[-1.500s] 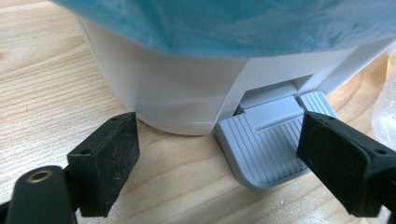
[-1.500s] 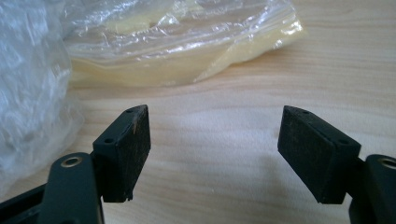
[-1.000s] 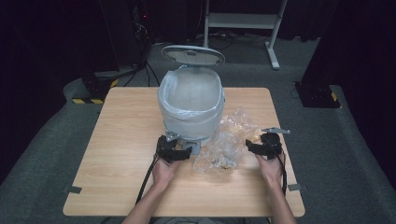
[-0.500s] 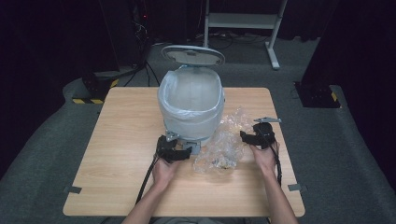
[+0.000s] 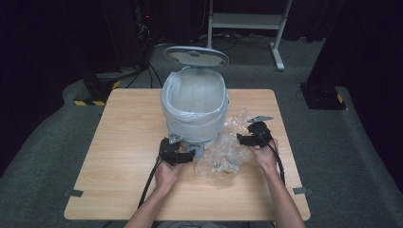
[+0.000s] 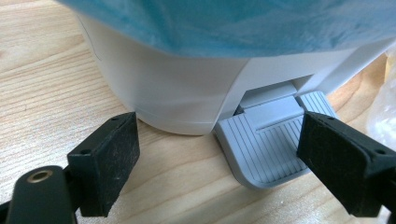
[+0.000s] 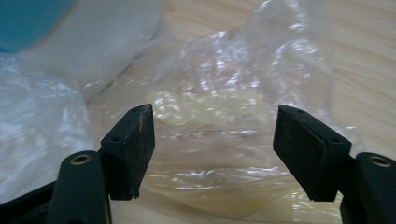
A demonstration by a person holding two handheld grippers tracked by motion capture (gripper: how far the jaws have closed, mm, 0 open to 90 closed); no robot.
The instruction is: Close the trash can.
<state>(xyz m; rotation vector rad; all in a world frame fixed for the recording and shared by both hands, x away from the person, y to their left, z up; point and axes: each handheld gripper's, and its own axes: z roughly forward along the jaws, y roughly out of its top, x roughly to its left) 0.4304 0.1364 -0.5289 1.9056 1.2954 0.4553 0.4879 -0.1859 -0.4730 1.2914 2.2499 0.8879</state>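
While the left tool [image 5: 183, 154] waits at the foot pedal [image 6: 268, 140] of the lined pedal bin [image 5: 194, 107], jaws wide either side of it, the right tool [image 5: 248, 138] has slid inward across the desk [image 5: 119, 142] over the past second and now sits against the crumpled clear plastic [image 5: 223, 152]. That looks like a reach for the wrap. Its jaws stand wide, with film spread between and below them; whether a pad touches it, I can't quite tell.
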